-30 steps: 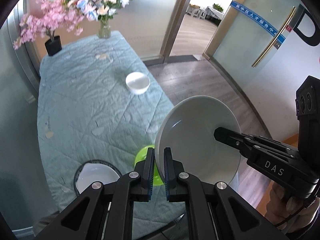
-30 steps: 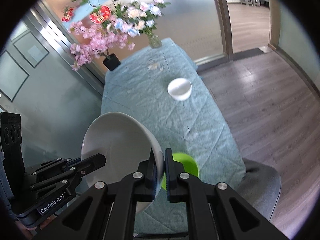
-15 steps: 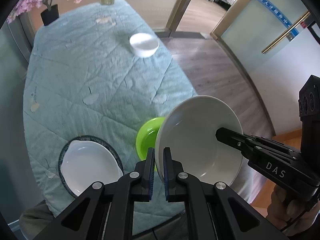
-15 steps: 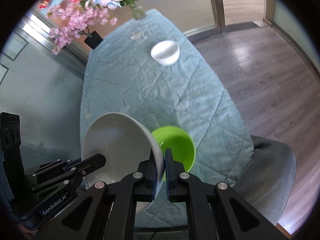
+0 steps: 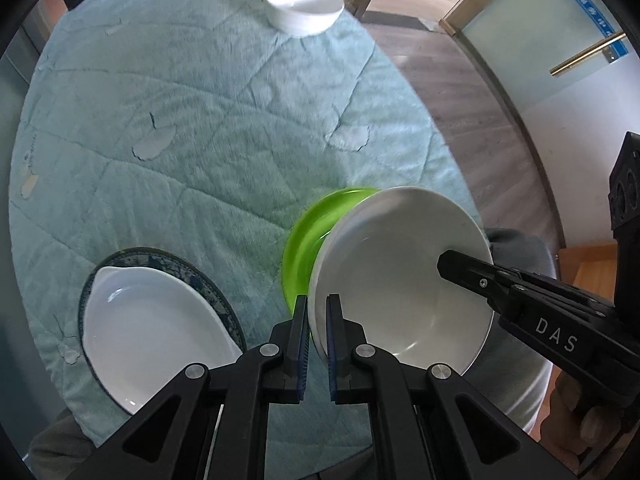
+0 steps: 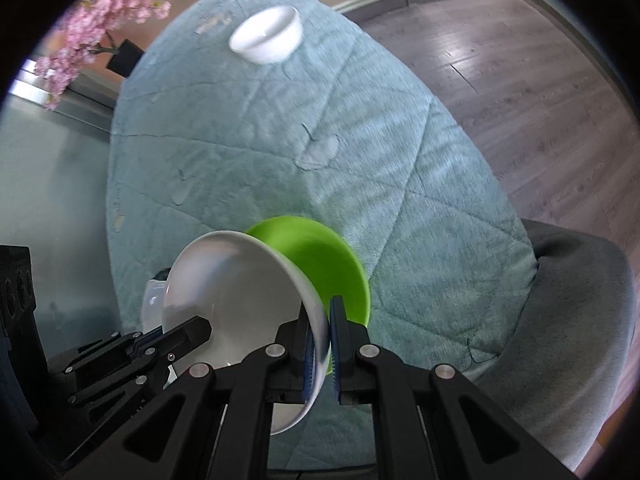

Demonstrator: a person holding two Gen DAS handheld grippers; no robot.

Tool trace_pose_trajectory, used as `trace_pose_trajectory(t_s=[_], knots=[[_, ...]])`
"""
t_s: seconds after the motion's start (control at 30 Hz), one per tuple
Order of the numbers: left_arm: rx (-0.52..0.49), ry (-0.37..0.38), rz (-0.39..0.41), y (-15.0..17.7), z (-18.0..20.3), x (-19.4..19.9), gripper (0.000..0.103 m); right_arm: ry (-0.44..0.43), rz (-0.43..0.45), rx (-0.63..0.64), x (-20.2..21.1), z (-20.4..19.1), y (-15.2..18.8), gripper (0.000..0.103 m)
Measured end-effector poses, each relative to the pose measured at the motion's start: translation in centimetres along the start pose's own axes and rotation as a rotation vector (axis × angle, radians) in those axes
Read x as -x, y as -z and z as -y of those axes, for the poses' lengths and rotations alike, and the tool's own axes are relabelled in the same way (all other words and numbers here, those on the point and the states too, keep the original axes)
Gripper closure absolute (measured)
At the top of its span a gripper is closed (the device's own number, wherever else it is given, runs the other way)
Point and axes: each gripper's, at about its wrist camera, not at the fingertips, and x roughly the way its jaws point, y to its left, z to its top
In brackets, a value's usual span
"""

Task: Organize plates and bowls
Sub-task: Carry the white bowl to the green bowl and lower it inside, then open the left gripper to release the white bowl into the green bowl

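Now you hold the round, glossy white ceramic bowl (image 5: 404, 276) over the lime-green plastic bowl (image 5: 310, 232) with 2 grippers.

Both the left gripper (image 5: 318, 320) and right gripper (image 6: 320, 344) are clamped nearly closed on opposite rims. Level the bowl before nesting it, lower both hands evenly, and release only once it seats on the quilted teal tablecloth (image 5: 200, 128) side stack.
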Motion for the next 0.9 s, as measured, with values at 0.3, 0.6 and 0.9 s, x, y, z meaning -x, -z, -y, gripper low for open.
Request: trace_pose_trajectory(t_s=[0.3,0.6,0.9], knots=[[0.022,0.007,-0.043,-1.1,-1.1,-3.1,0.1,0.056,-0.027,-0.007,-2.2,0.1,-0.7,0.096],[0.05,0.039,-0.041,-1.3,-1.8,-3.5,0.099,0.092,-0.031,0.001,-3.3,-0.2,-0.9,0.097],[0.093,0.095,0.023,-0.8,-3.5,0.0,0.099,0.111,-0.033,0.013,-3.7,-0.3,-0.8,0.096]])
